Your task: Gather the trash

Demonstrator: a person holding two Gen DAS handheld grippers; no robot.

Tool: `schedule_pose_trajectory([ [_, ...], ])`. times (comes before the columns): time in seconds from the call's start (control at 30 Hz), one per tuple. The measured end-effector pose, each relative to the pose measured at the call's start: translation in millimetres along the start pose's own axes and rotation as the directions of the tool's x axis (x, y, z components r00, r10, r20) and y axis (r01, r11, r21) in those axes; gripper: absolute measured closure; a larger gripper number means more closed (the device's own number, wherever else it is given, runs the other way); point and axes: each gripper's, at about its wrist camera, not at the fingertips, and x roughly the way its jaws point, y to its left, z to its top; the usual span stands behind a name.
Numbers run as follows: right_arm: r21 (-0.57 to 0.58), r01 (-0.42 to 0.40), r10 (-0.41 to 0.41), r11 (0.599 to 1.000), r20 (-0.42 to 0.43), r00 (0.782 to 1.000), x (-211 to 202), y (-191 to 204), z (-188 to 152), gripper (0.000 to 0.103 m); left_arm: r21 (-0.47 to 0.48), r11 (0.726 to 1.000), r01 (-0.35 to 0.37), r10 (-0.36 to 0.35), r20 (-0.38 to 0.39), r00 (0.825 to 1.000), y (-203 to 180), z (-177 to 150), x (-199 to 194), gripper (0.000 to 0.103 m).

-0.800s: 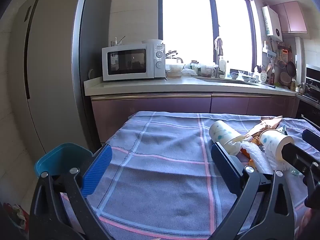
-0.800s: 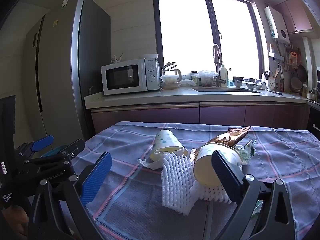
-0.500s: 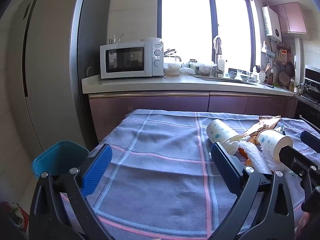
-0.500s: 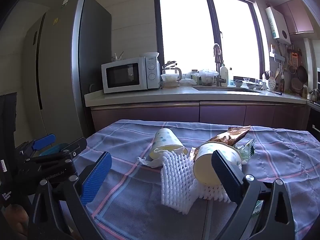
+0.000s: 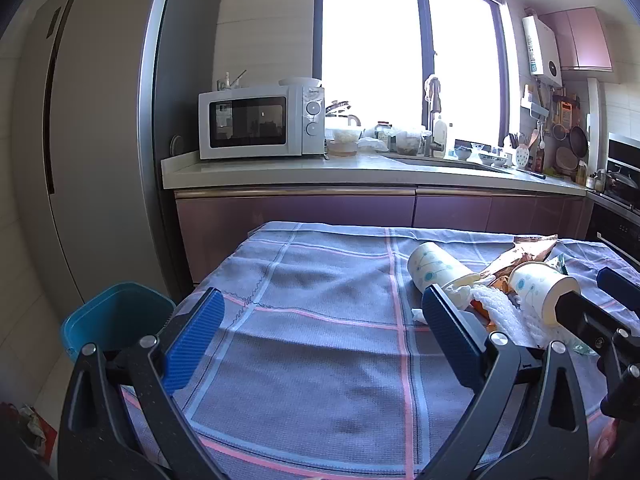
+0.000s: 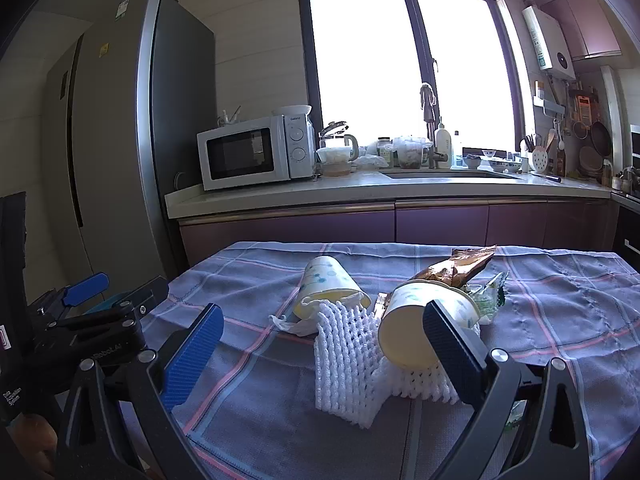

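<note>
Both tongs, left (image 5: pixel 320 334) and right (image 6: pixel 320 338), gape wide (nothing held) above the checked cloth (image 5: pixel 304 320).

A kitchen is seen, lit brightly by a tall window (image 5: pixel 408 52) at the far side. Beneath it a pale counter (image 5: pixel 320 170) is set over mauve cabinets (image 5: pixel 296 216). A microwave (image 5: pixel 260 122) is placed at its left end, beside a grey refrigerator (image 5: pixel 100 140).
</note>
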Motion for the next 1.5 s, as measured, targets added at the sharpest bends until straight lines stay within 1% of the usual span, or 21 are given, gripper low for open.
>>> schedule_pose_trajectory([
  [0.63, 0.012, -0.003, 0.003, 1.0, -0.009, 1.0, 2.2, -2.3, -1.3, 0.007, -0.007, 1.0, -0.008, 0.008, 0.006, 1.0, -1.7, -2.2, -0.1, 0.006],
  [1.5, 0.035, -0.012, 0.013, 0.999, -0.023, 1.0, 7.5, -8.0, -2.1, 0.007, -0.015, 1.0, -0.005, 0.005, -0.011, 1.0, -3.1, -4.1, 3.6, 0.006],
])
